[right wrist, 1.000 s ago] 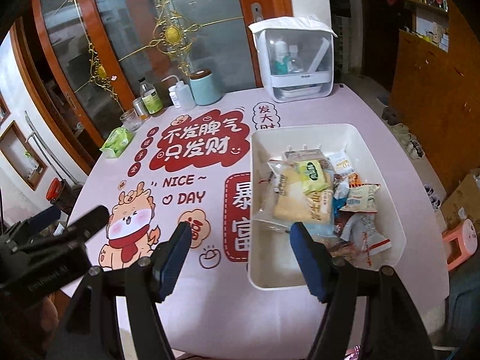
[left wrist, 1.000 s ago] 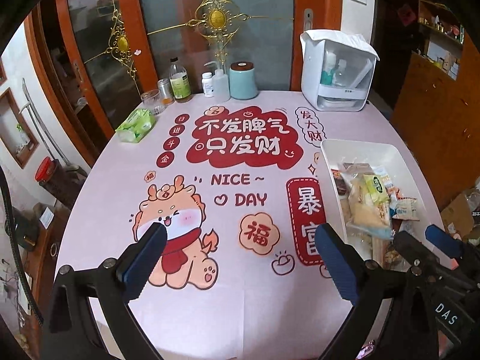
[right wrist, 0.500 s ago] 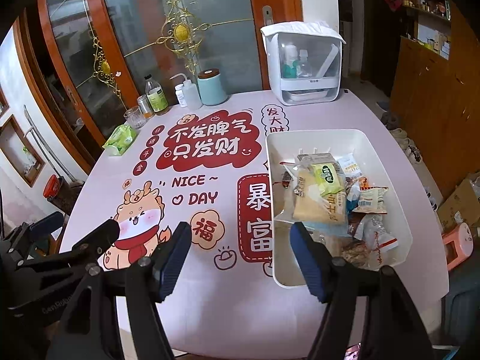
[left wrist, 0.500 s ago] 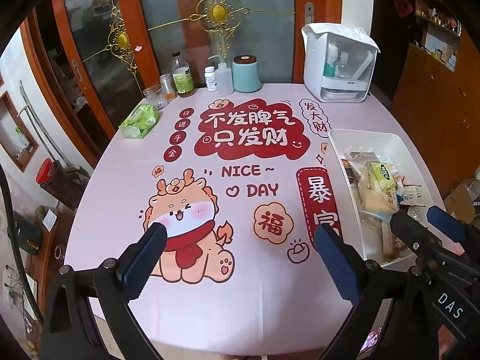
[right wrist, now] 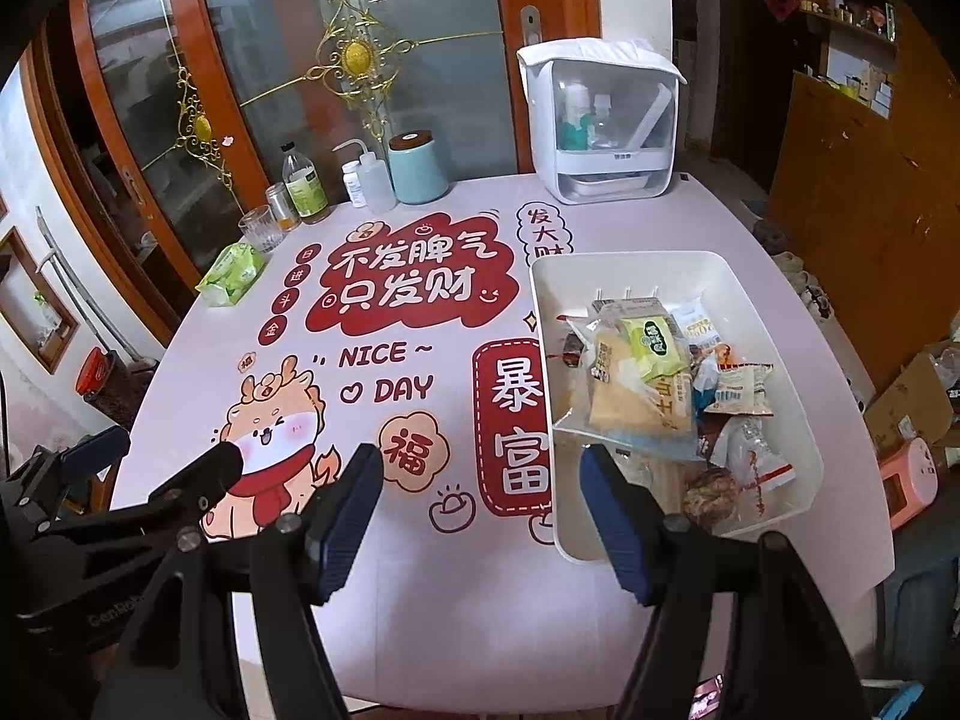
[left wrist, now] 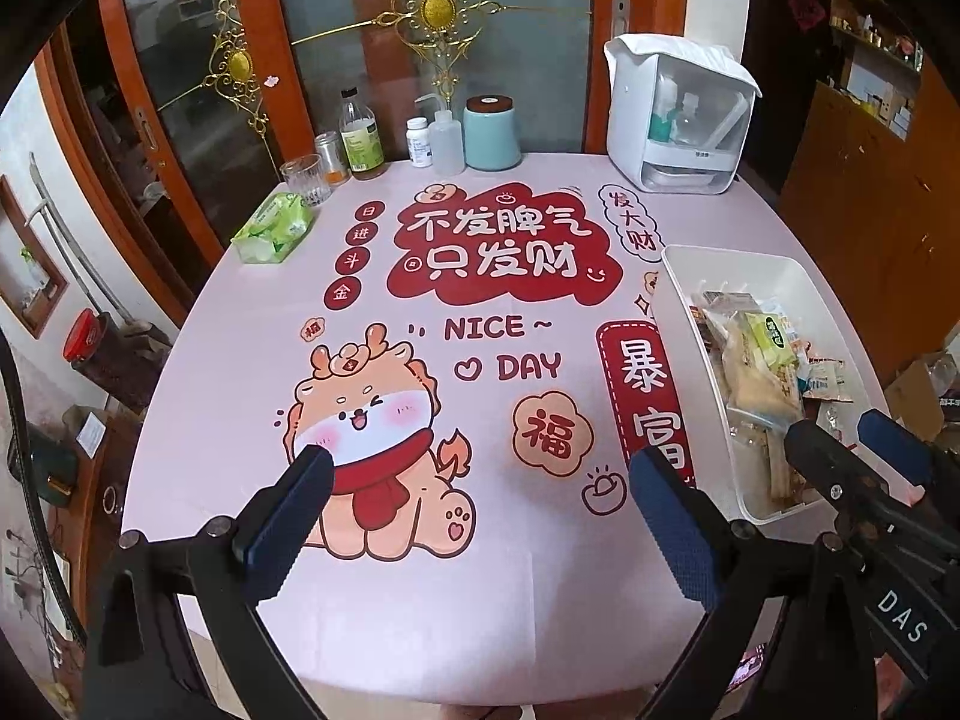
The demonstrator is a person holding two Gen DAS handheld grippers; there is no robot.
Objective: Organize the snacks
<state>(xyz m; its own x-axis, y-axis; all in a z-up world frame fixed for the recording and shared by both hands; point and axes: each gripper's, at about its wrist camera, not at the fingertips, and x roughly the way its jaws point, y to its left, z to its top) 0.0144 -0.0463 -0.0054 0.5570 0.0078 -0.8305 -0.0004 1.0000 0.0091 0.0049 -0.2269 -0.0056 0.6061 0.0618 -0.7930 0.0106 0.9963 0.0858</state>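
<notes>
Both views now take in more of the table (left wrist: 420, 630) than before; each hand-held gripper, left (left wrist: 480, 516) and right (right wrist: 480, 516), gapes empty above its near edge, snacks (right wrist: 648, 378) inside bin (right wrist: 780, 372) at right edge.

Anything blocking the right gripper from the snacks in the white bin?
Nothing visible. The right gripper hangs open and empty above the near-left corner of the white bin; the snack packets lie uncovered inside, with only the bin's wall around them.

Even indoor light on the tablecloth (left wrist: 372, 630), soft faint shadows; strong fisheye bending, dark vignetted corners; sharp centre
</notes>
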